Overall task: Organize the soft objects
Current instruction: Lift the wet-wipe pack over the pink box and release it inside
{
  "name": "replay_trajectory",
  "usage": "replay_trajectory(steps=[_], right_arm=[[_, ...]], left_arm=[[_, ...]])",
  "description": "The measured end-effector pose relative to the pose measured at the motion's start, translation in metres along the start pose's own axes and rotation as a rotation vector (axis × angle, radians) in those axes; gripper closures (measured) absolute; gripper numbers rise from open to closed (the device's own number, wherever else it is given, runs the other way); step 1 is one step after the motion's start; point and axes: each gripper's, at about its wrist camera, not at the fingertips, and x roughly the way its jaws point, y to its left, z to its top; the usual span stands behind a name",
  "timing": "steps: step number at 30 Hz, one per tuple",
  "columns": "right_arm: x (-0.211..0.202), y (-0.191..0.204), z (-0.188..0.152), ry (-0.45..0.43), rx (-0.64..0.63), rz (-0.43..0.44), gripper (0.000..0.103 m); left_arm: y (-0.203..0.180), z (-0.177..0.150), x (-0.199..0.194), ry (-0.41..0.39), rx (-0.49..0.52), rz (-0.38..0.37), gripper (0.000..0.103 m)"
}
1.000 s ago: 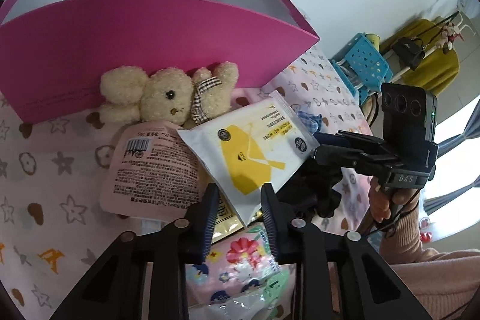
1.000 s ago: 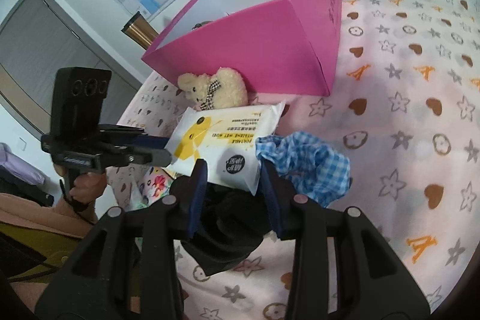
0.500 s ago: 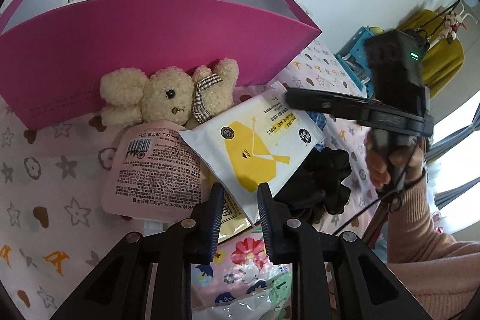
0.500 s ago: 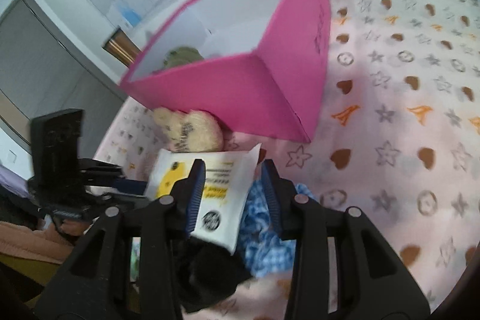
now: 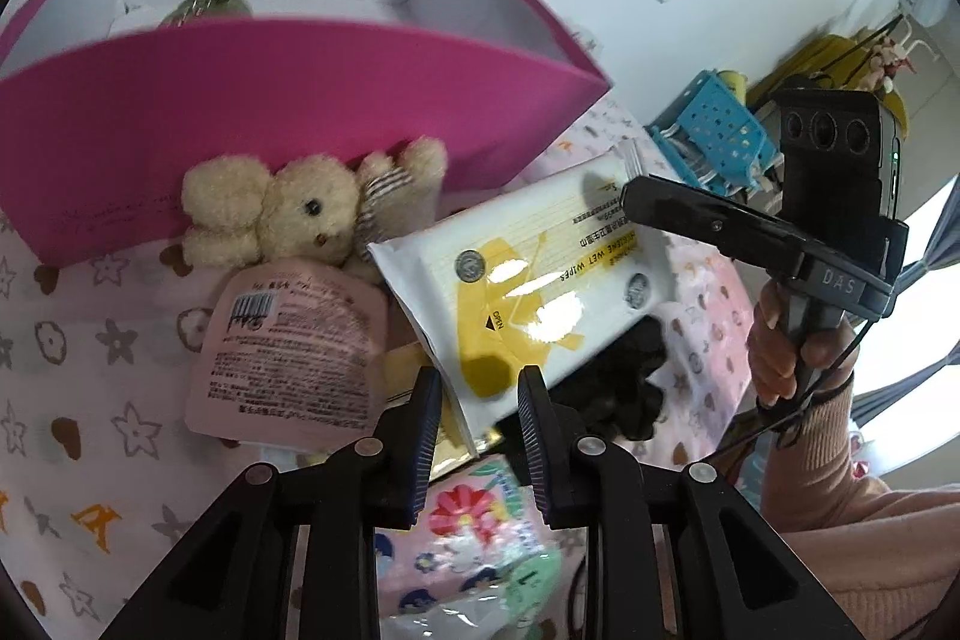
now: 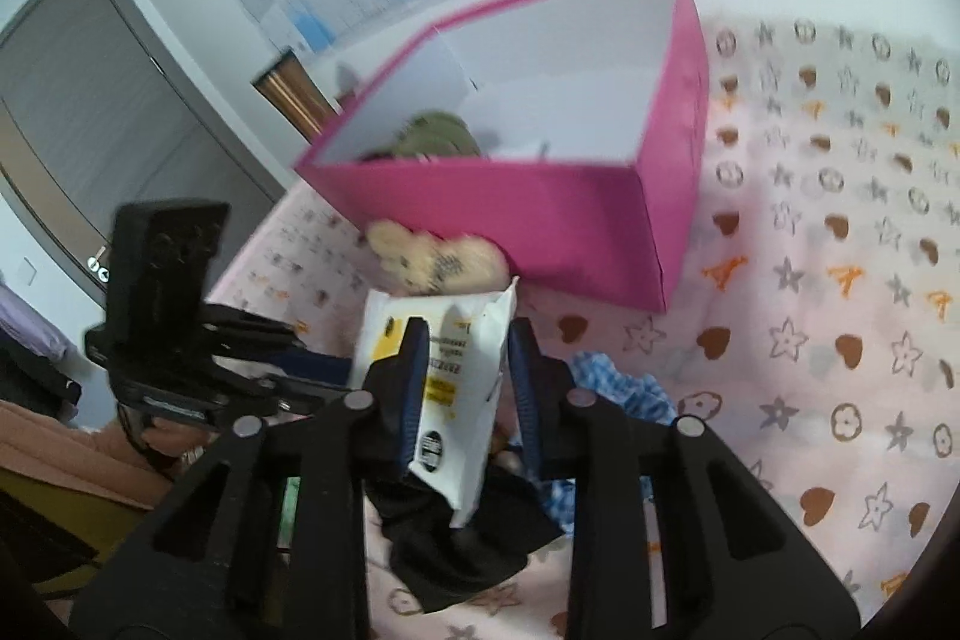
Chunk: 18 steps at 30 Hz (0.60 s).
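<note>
A white and yellow wet-wipes pack (image 5: 528, 280) hangs tilted above the table, with my right gripper (image 6: 468, 370) shut on it (image 6: 444, 376). My left gripper (image 5: 477, 412) is open just below the pack's near corner, holding nothing. A cream teddy bear (image 5: 300, 214) lies against the front wall of the pink box (image 5: 288, 100); the bear also shows in the right wrist view (image 6: 432, 259). The box (image 6: 540, 196) holds a green soft item (image 6: 438, 136). A black cloth (image 5: 624, 382) and a blue checked cloth (image 6: 618, 388) lie under the pack.
A pink pouch (image 5: 288, 352) lies left of the pack, on a patterned pink tablecloth (image 6: 840, 340). A floral packet (image 5: 468, 532) sits under my left gripper. A blue basket (image 5: 714, 130) stands at the table's far end.
My right gripper has closed on the wet-wipes pack and lifted it off the pile, tilting it up. The left gripper has stayed open near the pack's corner.
</note>
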Motion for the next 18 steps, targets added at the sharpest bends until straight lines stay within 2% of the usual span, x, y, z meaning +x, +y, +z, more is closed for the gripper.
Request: replay_trajectory(steps=[5, 9, 14, 18], right_arm=[[-0.018, 0.013, 0.007, -0.063, -0.026, -0.025, 0.081], [-0.027, 0.02, 0.019, -0.109, -0.03, -0.018, 0.082], [-0.037, 0.023, 0.043, -0.169, -0.033, -0.007, 0.082], [-0.042, 0.021, 0.07, -0.217, -0.037, -0.009, 0.082]], left_arm=[[-0.007, 0.009, -0.016, -0.041, 0.021, 0.018, 0.077], [-0.011, 0.023, -0.033, -0.084, 0.049, 0.041, 0.077], [-0.02, 0.058, -0.053, -0.135, 0.101, 0.107, 0.077], [-0.019, 0.088, -0.055, -0.145, 0.107, 0.147, 0.077]])
